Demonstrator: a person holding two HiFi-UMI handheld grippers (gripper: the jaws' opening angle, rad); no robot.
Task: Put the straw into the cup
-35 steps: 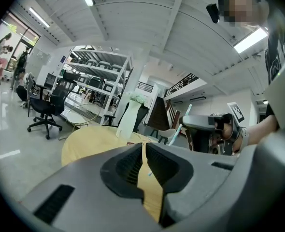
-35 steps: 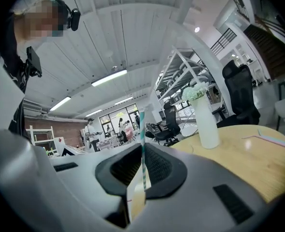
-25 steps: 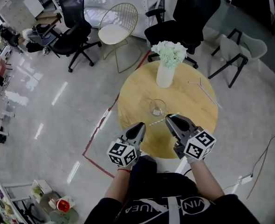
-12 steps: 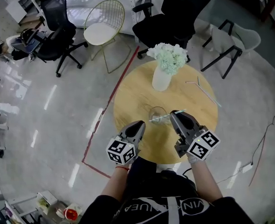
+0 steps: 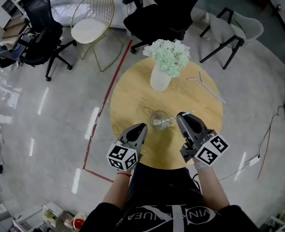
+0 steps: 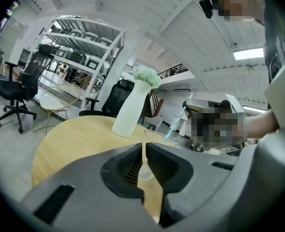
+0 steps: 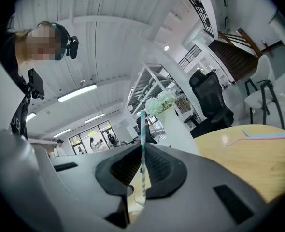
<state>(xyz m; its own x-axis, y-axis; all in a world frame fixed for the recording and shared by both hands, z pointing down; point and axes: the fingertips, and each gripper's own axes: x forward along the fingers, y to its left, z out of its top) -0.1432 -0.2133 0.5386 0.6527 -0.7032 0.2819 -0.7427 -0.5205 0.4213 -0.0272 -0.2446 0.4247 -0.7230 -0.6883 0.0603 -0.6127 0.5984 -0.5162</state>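
One cup [image 5: 159, 118], one vase [image 5: 159, 79], two spare straws [image 5: 207, 87] near the table's [image 5: 128, 100] right rim. My right gripper [image 5: 182, 117] clamps one straw [image 5: 169, 121], its tip at the cup's mouth. Left gripper [image 5: 139, 129] closed on nothing, at the near edge; bare wood left of the cup.

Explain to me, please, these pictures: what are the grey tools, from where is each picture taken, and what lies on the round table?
There is no robot arm here: a person holds a hand tool with tongs in each hand. The head view comes from a camera on the person's head, looking down; the other two come from cameras riding on each tool. The left tongs are shut and empty. The right tongs pinch a striped straw, its far end at the glass cup. On the round wooden table there are also a white vase of flowers and two spare straws.
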